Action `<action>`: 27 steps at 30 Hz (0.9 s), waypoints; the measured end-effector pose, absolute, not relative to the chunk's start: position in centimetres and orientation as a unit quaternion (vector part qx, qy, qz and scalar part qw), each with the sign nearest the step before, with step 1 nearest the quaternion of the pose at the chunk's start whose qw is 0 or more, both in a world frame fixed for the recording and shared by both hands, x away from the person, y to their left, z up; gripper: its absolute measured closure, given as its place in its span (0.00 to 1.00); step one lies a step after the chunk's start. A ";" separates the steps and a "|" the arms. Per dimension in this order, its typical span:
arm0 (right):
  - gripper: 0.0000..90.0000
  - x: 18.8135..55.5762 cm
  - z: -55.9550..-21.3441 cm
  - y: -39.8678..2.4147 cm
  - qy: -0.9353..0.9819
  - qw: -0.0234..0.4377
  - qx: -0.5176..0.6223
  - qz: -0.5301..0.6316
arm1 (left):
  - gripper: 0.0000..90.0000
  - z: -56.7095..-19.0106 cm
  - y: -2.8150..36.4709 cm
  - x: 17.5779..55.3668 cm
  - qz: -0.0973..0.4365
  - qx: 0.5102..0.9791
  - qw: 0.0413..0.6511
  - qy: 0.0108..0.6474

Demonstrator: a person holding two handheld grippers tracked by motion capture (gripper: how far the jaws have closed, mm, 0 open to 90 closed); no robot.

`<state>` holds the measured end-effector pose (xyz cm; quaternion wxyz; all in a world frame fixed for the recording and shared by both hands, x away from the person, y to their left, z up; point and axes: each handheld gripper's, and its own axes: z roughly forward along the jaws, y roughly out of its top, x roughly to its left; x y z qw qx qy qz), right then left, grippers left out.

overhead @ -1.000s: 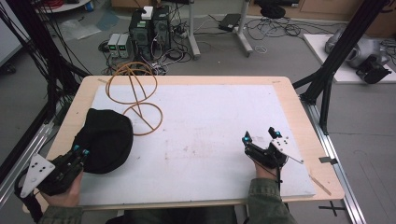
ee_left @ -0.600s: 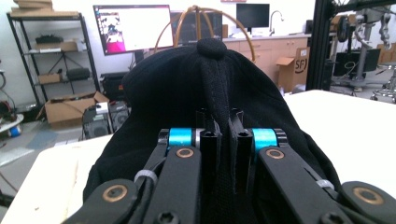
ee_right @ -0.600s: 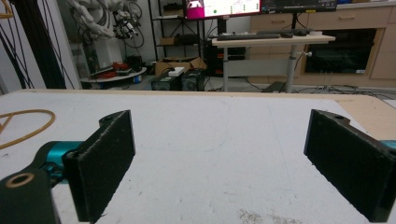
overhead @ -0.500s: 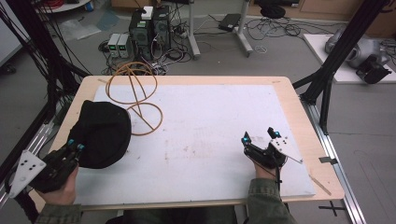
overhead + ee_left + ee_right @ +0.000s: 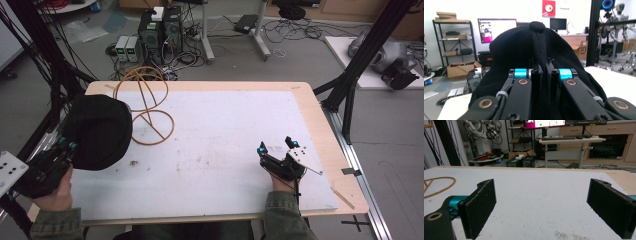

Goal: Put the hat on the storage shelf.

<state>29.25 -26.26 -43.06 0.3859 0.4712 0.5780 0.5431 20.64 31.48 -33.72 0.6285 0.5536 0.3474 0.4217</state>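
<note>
soft black fabric cap (image 5: 534, 50) | floppy, light, pinched by a fold between left gripper (image 5: 541, 65) jaws | right gripper (image 5: 541, 207) jaws wide, empty

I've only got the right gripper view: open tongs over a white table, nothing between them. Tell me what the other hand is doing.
Observer: The left tongs are shut on a black cap, pinching a fold of its cloth.
Operator: Report where that cap sits.
Observer: At the table's left edge in the high view, its near side raised in the tongs; whether its far side rests on the table I cannot tell.
Operator: Say what that yellow loop at my left edge belongs to.
Observer: It is the base ring of a yellow wire stand that rises into upright hoops at the far left corner, right beside the cap.
Operator: Give me my own position.
Observer: The right tongs are at the near right, far from both.
</note>
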 end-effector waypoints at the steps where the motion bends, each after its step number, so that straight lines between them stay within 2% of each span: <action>1: 0.09 29.3 -43.1 -26.3 0.578 0.388 0.469 0.543 | 0.95 -33.6 31.4 20.8 0.423 0.551 0.631 0.346; 12: 0.09 29.4 -43.1 -25.9 0.587 0.384 0.467 0.539 | 0.95 -30.8 29.9 23.3 0.434 0.548 0.638 0.323; 27: 0.09 29.5 -43.0 -25.6 0.594 0.387 0.457 0.538 | 0.95 -28.8 28.0 25.6 0.432 0.543 0.650 0.310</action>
